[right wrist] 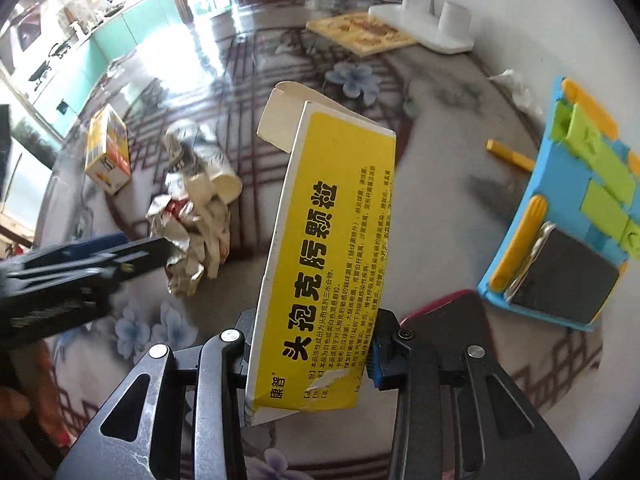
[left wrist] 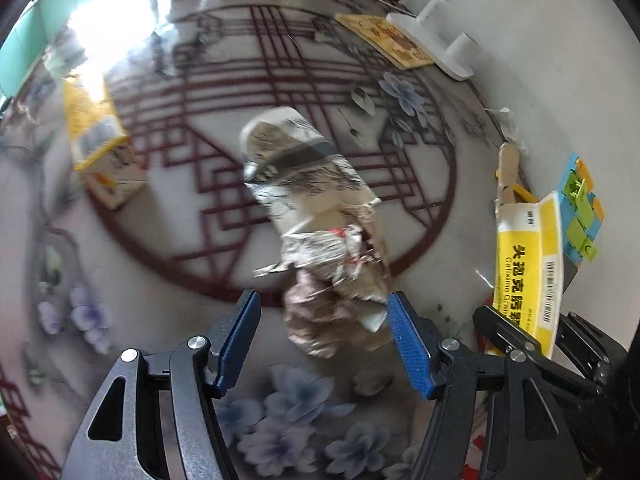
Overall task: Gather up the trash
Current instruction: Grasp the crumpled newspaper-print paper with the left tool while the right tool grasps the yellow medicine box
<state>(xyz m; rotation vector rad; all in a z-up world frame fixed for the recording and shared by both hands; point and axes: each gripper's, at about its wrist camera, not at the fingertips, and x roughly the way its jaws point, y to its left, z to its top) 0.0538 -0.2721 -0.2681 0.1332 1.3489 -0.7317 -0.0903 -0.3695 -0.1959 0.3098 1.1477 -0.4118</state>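
with the right gripper (right wrist: 312,360) clamped on the yellow box (right wrist: 328,248), we centre the wide-open left gripper (left wrist: 324,344) around the crumpled wrapper (left wrist: 332,280) lying on the counter (left wrist: 160,280) against the paper cup (left wrist: 296,160) before squeezing.

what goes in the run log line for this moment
left gripper: open, around crumpled paper wad | right gripper: shut on yellow medicine box

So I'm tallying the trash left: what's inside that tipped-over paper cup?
Crumpled wrappers spill from the paper cup mouth onto the table. Its deeper interior is hidden by them.
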